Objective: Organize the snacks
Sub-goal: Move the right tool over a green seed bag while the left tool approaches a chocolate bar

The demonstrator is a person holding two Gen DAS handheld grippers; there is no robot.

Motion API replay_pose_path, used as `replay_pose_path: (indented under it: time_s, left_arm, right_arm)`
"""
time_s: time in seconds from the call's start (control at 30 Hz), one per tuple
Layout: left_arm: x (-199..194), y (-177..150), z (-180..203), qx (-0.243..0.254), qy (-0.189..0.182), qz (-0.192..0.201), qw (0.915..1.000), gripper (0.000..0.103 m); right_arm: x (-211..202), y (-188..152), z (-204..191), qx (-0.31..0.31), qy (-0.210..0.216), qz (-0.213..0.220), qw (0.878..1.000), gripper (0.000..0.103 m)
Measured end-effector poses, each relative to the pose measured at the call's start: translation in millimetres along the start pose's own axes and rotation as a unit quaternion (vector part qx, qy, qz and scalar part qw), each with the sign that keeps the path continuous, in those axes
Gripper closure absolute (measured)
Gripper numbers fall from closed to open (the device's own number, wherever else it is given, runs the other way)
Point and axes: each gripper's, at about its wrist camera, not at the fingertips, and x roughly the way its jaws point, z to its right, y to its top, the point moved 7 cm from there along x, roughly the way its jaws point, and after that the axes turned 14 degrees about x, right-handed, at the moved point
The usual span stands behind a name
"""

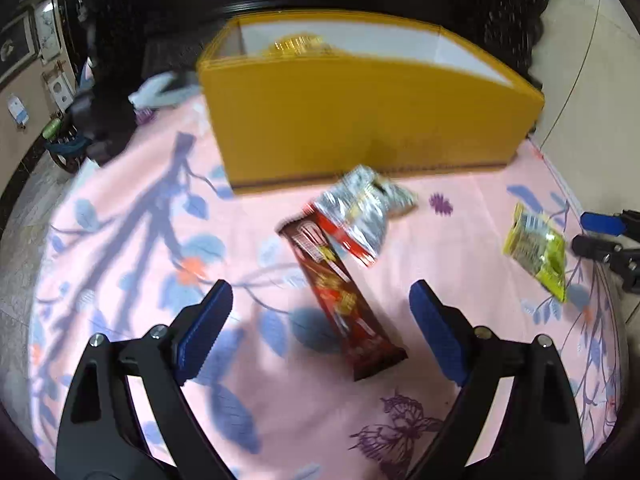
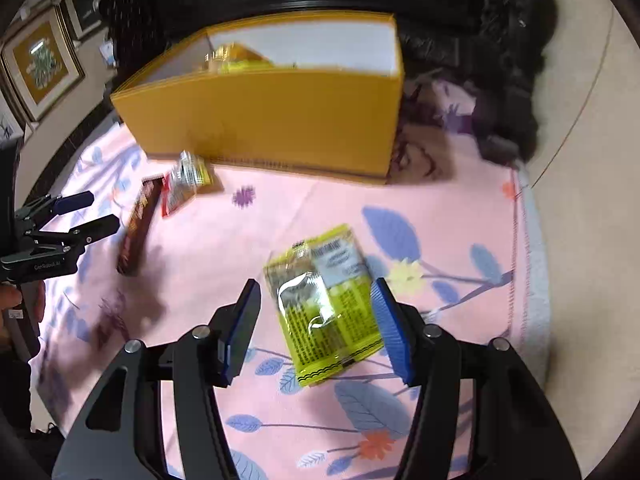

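A yellow box (image 1: 360, 120) stands at the back of the pink floral cloth (image 1: 120, 240), with a gold packet (image 1: 298, 44) inside. A long brown snack bar (image 1: 340, 300) lies between my left gripper's (image 1: 320, 300) open fingers, its far end under a silver-and-red packet (image 1: 360, 212). A yellow-green packet (image 2: 324, 304) lies between my right gripper's (image 2: 316, 296) open fingers. The right fingers are close to the packet's sides. The same packet shows at the right in the left wrist view (image 1: 536, 252). The box (image 2: 272, 120), brown bar (image 2: 138, 228) and silver packet (image 2: 182, 184) also show in the right wrist view.
The cloth's stitched edge (image 2: 520, 260) runs along the right. Dark carved furniture (image 2: 460, 40) stands behind the box. Framed pictures (image 2: 40, 64) hang on the left wall. A white crumpled item (image 1: 160, 92) lies left of the box.
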Motion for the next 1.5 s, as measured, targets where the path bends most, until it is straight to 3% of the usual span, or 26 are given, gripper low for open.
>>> replay_pose_path:
  time_s: [0.17, 0.4, 0.5, 0.67, 0.77, 1.03, 1.2, 1.5]
  left_arm:
    - [18, -9, 6, -0.001, 0.007, -0.015, 0.9999, 0.012]
    - [28, -13, 6, -0.003, 0.006, -0.024, 0.9997, 0.012]
    - [29, -13, 5, -0.003, 0.005, -0.025, 0.9997, 0.012]
    - [28, -13, 4, -0.005, 0.004, -0.024, 0.9997, 0.012]
    - [28, -14, 0, -0.009, 0.003, -0.025, 0.9996, 0.012]
    - [36, -12, 5, -0.003, 0.007, -0.034, 0.9994, 0.011]
    - [38, -9, 8, 0.006, 0.009, -0.032, 0.9994, 0.011]
    - [41, -5, 15, 0.008, 0.016, -0.024, 0.9996, 0.009]
  right_arm:
    - [22, -8, 6, -0.007, -0.029, -0.003, 1.000, 0.045]
    - [29, -10, 11, 0.007, -0.016, 0.000, 1.000, 0.041]
    - [31, -8, 16, -0.005, -0.051, 0.013, 0.999, 0.041]
    - [42, -14, 23, 0.031, 0.003, -0.019, 0.999, 0.032]
    - [44, -27, 5, 0.030, 0.034, -0.044, 0.998, 0.030]
    - [61, -34, -49, -0.014, -0.042, -0.017, 0.999, 0.017]
    - [60, -36, -63, -0.008, -0.037, -0.017, 0.999, 0.017]
    - [53, -40, -51, 0.014, -0.037, -0.013, 0.999, 0.017]
